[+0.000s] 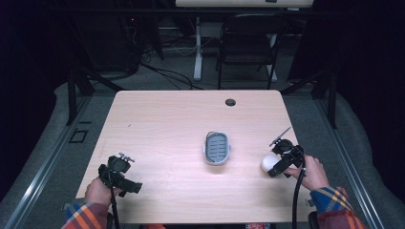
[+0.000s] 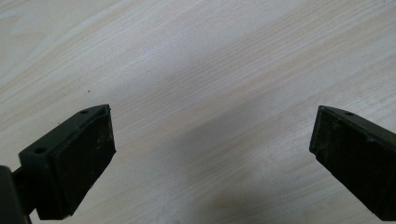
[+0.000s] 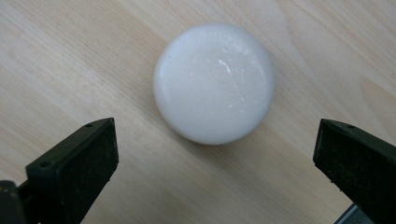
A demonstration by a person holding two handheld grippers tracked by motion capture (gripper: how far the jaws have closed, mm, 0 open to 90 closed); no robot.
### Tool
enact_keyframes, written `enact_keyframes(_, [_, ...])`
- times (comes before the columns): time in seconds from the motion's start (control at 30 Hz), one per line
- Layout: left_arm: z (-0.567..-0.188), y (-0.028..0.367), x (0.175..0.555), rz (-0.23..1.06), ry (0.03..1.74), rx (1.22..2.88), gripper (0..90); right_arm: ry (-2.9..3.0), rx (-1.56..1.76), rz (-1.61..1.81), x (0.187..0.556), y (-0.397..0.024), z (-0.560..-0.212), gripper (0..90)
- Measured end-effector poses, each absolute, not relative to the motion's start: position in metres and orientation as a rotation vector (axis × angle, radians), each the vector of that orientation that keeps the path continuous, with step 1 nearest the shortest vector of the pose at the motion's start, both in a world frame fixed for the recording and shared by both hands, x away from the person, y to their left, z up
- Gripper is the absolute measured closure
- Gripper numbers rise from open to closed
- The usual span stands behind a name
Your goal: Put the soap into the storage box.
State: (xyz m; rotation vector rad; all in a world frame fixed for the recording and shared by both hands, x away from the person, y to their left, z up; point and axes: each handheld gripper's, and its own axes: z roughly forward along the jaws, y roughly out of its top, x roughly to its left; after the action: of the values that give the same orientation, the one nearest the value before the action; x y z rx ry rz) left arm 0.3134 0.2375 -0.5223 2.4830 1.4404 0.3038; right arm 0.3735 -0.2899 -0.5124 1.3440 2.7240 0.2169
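Soap bar (image 3: pixel 214 83) lies on table (image 1: pixel 167 119), right of the soap dish (image 1: pixel 217 148) and apart from it. R gripper (image 3: pixel 215 154) hangs over it, jaws spread wide w/ nothing in them, prob lining up a grab. L gripper (image 2: pixel 212 154) gapes too, parked far left of dish, nothing between jaws.
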Motion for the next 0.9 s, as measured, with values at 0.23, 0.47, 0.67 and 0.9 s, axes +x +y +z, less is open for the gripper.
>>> enact_keyframes(0.23, [-0.522,0.237,0.313,0.298,1.438,2.487,0.0,2.693,1.379,0.284,0.383,-0.284,-0.516,0.0])
enact_keyframes(0.47, [-0.523,0.237,0.313,0.297,1.437,2.485,0.0,2.726,1.365,0.228,0.394,-0.275,-0.52,0.0])
enact_keyframes(0.67, [-0.523,0.238,0.313,0.293,1.436,2.486,0.0,2.748,1.357,0.173,0.401,-0.273,-0.523,0.0])
enact_keyframes(0.9, [-0.523,0.238,0.313,0.295,1.435,2.487,0.0,2.711,1.385,0.197,0.403,-0.27,-0.529,0.5])
